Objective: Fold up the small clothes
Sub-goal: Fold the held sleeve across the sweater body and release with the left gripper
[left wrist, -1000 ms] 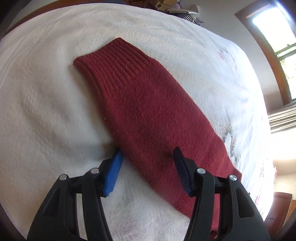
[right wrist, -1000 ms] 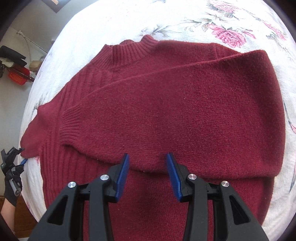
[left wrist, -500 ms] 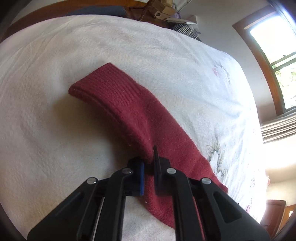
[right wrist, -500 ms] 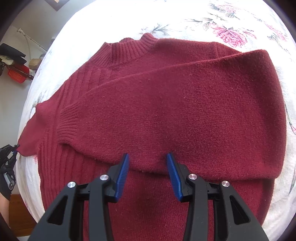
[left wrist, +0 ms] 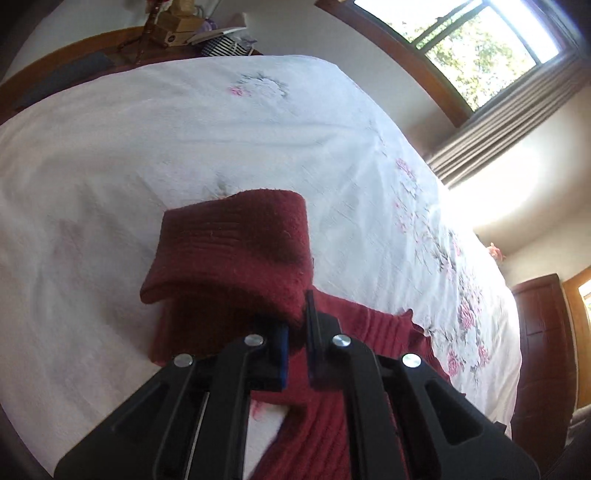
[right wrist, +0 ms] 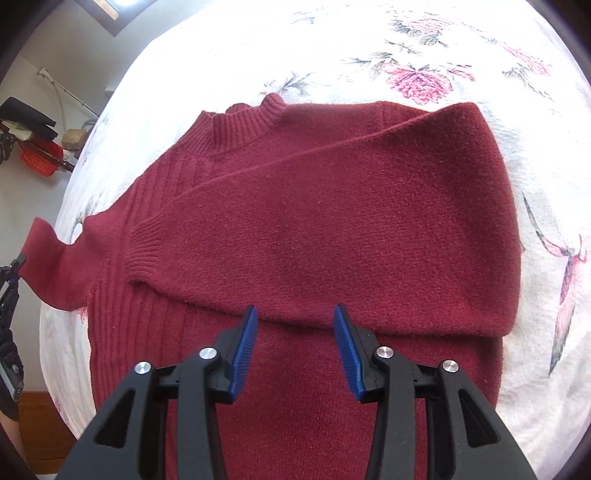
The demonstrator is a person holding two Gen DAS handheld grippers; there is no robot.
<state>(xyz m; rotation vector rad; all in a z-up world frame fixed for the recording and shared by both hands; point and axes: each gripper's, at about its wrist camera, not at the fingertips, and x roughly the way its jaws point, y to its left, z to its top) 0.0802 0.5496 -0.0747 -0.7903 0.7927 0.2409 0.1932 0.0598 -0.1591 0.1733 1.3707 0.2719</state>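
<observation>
A dark red knit sweater (right wrist: 332, 229) lies flat on the white floral bedspread (right wrist: 461, 48), collar at the far side. One sleeve is folded across its chest, cuff (right wrist: 144, 251) pointing left. The other sleeve (left wrist: 236, 251) is lifted off the bed, its cuff drooping over, with my left gripper (left wrist: 295, 332) shut on it. In the right wrist view that sleeve (right wrist: 48, 266) stretches out at the far left, where the left gripper (right wrist: 14, 269) pinches it. My right gripper (right wrist: 291, 343) hovers open over the sweater's lower body, nothing between its blue pads.
The bed's edge curves down at the left in the right wrist view, with a wooden frame (right wrist: 40, 424) below. A window (left wrist: 480, 40) and curtain (left wrist: 509, 122) stand beyond the bed, a cluttered headboard shelf (left wrist: 192, 29) behind it, a wooden door (left wrist: 543, 350) at right.
My left gripper shut on the left sleeve and has raised it off the bed, swinging towards the sweater's body. The right gripper has stayed open above the sweater, shifting only slightly.
</observation>
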